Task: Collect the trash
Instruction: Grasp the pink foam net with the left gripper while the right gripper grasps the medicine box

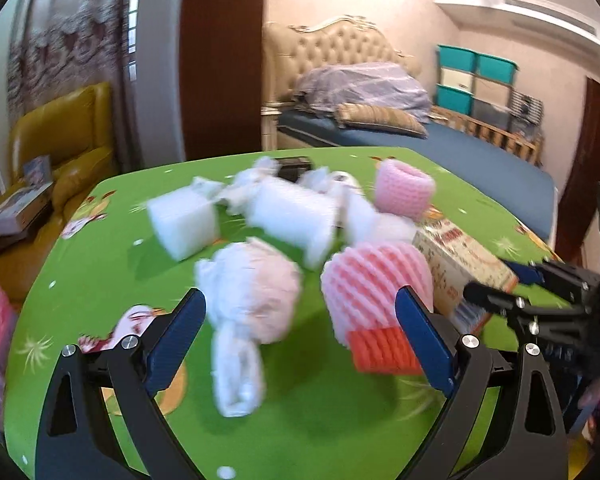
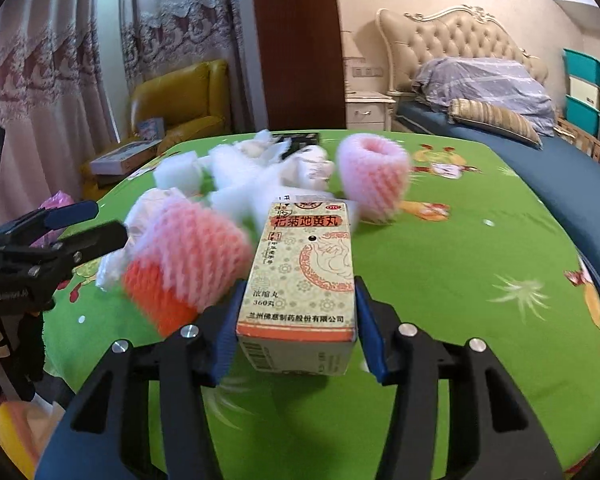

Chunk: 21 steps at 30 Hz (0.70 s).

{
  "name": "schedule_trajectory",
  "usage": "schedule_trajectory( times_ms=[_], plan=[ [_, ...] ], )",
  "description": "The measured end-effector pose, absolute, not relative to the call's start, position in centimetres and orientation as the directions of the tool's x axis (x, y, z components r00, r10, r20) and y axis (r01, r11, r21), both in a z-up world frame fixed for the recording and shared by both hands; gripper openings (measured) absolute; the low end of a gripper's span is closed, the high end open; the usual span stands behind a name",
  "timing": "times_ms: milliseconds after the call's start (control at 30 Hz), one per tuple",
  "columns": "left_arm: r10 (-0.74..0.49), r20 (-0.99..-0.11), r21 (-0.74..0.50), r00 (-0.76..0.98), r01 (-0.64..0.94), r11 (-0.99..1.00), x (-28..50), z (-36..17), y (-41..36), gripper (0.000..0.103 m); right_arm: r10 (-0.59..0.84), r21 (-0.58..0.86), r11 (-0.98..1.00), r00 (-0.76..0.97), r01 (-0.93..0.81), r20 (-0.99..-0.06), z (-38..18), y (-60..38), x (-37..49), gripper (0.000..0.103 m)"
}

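A: Where is the trash found relative to each claw?

B: The medicine box [image 2: 300, 276] is seen between the blue pads of the right claw [image 2: 298, 326], both pads pressed against its sides, so it is gripped. The left claw [image 1: 300, 334] is spread wide with nothing held; a crumpled pinkish-white bag [image 1: 252, 292] is seen in the gap between its fingers, toward the left pad, and a pink-and-orange foam fruit net [image 1: 374, 300] lies just inside the right pad [image 1: 424, 336]. Whether either is touched cannot be told through the blur.

A: How many of each thing are counted on the green counter [image 1: 100, 264]?

B: Two foam nets are counted: the pink-and-orange one and a plain pink net [image 2: 374, 176] standing upright farther back. One box is seen. At least two white foam blocks are made out, one at the left [image 1: 184, 222], another in the middle [image 1: 292, 216], with crumpled white scraps behind them too blurred to count.

A: What is shown in one view only?

B: The printed top face of the box and the grip on it are shown only by the right wrist camera; from the left wrist only the box's side [image 1: 464, 264] is seen, partly hidden behind the net, with the right claw [image 1: 500, 284] reaching in beside it. A dark flat object [image 1: 294, 166] at the far edge is seen more plainly from the left.
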<state>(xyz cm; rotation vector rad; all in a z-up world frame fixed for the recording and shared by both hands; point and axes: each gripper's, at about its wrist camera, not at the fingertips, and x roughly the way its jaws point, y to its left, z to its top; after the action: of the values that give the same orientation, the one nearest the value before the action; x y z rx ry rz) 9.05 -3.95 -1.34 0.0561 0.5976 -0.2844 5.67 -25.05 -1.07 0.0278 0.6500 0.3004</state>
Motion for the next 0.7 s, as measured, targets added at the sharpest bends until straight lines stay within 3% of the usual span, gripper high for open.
schedule_trajectory(
  times_ms=[167, 533, 600, 667, 700],
  plan=[
    [-0.28, -0.576, 0.041, 0.768, 0.369, 0.928, 8.9, -1.7, -7.2, 0.089, 0.274, 0.147, 0.962, 0.774, -0.232, -0.57, -1.2, -27.9, 4.6, 0.05],
    [-0.392, -0.64, 0.014, 0.661, 0.521, 0.854, 11.5, -3.3, -13.4, 0.088, 0.213, 0.153, 0.976, 0.806, -0.153, -0.552, -1.4, -31.8, 3.4, 0.05],
    [-0.424, -0.656, -0.018, 0.625, 0.549, 0.836, 12.2, -4.0, -14.2, 0.083, 0.207, 0.157, 0.977, 0.805, -0.143, -0.556, -1.6, -32.2, 3.3, 0.05],
    [-0.457, -0.677, -0.061, 0.577, 0.575, 0.816, 12.5, -4.7, -14.9, 0.058, 0.205, 0.16, 0.977, 0.803, -0.137, -0.559, -1.8, -32.5, 3.2, 0.05],
    [-0.475, -0.687, -0.084, 0.55, 0.589, 0.804, 12.7, -5.2, -15.1, 0.053, 0.203, 0.159, 0.978, 0.803, -0.136, -0.56, -1.9, -32.4, 3.2, 0.05]
  ],
)
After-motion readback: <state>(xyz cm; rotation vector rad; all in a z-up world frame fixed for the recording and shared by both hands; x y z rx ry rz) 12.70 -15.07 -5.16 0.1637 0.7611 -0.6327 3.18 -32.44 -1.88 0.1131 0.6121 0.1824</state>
